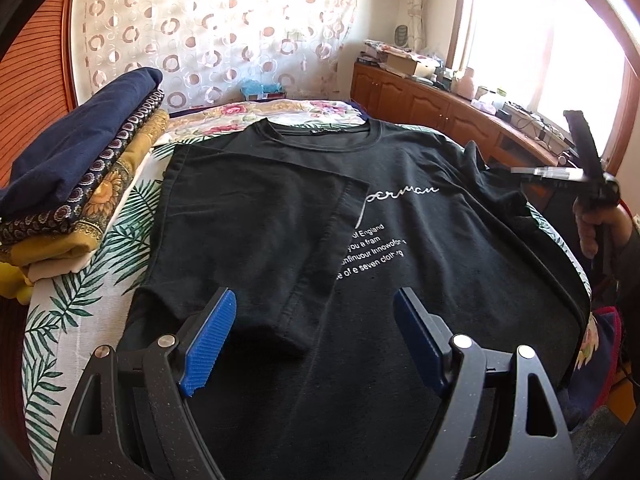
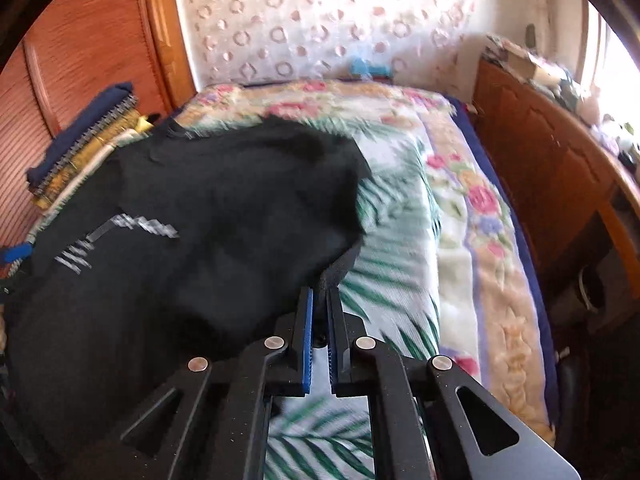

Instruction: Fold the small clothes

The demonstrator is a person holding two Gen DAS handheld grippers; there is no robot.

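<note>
The black T-shirt [image 1: 400, 216] lies front-up on the bed [image 1: 132, 216], collar at the far end, white print across the chest. Its left side is already folded in over the body, the sleeve lying down the middle and covering the start of the lettering. The right side looks unfolded, so by my judgement about 1 of the lengthwise folds is done, with the right fold and the crosswise folds left.

The left tongs [image 1: 316, 340] hover wide apart over the near hem, holding nothing. The right tongs [image 2: 319, 312] are pressed together on a strip of the shirt's right edge, lifting it off the bed.

The left view shows the finished fold, the readable print and the right tongs only from a distance at the far right. The right view, though blurred, shows the pinch itself. Both show a stack of folded clothes [image 1: 76, 184] on the left of the bed.
</note>
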